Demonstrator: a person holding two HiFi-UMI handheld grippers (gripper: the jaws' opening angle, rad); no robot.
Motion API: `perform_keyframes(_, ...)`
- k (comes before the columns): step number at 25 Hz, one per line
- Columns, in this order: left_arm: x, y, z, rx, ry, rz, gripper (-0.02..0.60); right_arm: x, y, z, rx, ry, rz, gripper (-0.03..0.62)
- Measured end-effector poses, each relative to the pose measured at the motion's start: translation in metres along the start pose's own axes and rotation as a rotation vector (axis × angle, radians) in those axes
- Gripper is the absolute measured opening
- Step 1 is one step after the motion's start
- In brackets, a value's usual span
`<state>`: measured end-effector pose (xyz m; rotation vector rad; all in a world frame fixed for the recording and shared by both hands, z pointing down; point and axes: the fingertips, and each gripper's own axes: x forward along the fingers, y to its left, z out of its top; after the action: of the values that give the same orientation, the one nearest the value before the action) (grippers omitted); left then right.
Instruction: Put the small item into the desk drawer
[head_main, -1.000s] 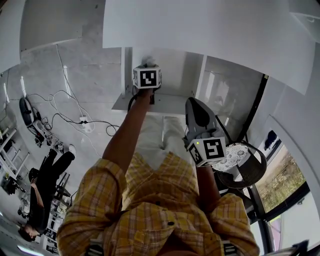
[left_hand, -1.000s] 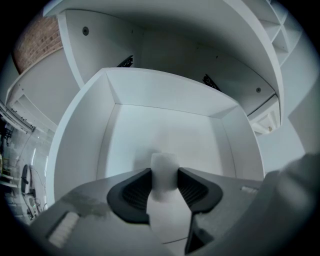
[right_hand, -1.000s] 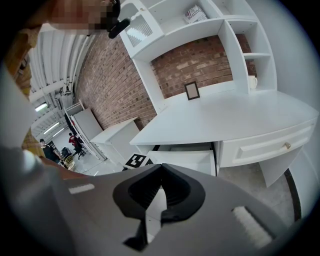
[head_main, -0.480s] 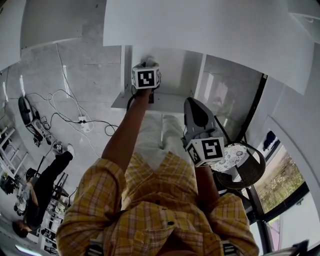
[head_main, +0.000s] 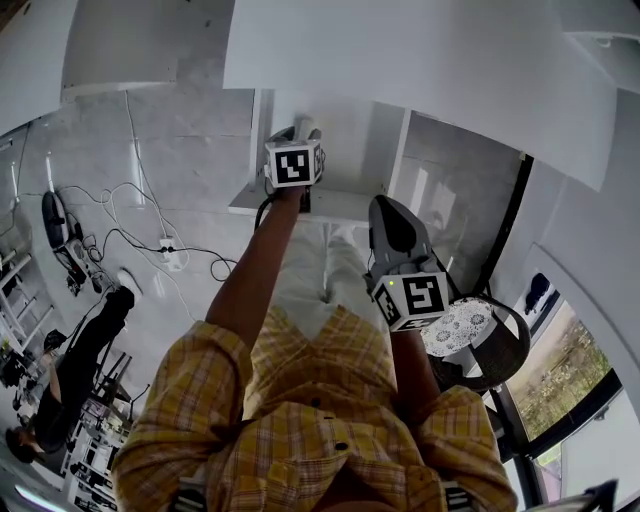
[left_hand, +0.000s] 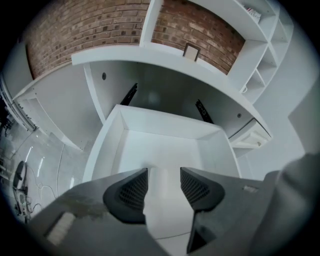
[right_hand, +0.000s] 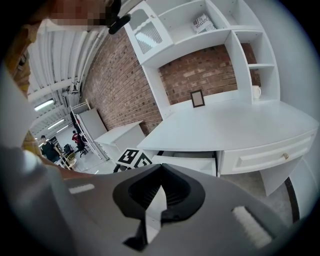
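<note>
Left fingers: my left pads (left_hand: 131, 192) stand wide apart, having just been opening, and nothing is between them.
Left gripper (left_hand: 164, 174): it points steeply down into the open drawer (left_hand: 107, 145) and hangs above its floor, touching nothing I can see.
Small item: neither pair of pads holds it. A pale strip (left_hand: 163, 205) lies on the drawer floor right under the left gap (white on white, so I cannot say that it is the item).
Right fingers: my right pads (right_hand: 142, 192) are closed tip to tip, with nothing pinched.
Right gripper (right_hand: 160, 170): it is held back, well apart from the drawer, and faces the desk.
Drawer: it is pulled out from under the desk top (right_hand: 235, 125), just beside a closed drawer (right_hand: 260, 157).
Behind: a small picture frame (right_hand: 198, 98) stands on the desk top against the brick wall (right_hand: 210, 70).
</note>
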<state>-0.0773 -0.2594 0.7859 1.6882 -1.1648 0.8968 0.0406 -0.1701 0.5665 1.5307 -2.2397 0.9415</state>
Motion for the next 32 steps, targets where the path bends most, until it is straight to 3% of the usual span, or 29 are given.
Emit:
perform_keyframes(13,-0.106,-0.030,0.029,0.023,-0.225,-0.011,0.147,-0.034,0.027,0.031,-0.041,-0.088,0.040,-0.009)
perform_keyframes(25,-0.210,-0.063,0.040,0.046,-0.405,-0.013,0.011,-0.072,0.044,0.061,-0.103,-0.169,0.070,-0.009)
perform_keyframes(32,-0.267,-0.091,0.037,0.085,-0.513,-0.036,0.005,-0.104,0.051,0.076,-0.116,-0.221,0.075,-0.009)
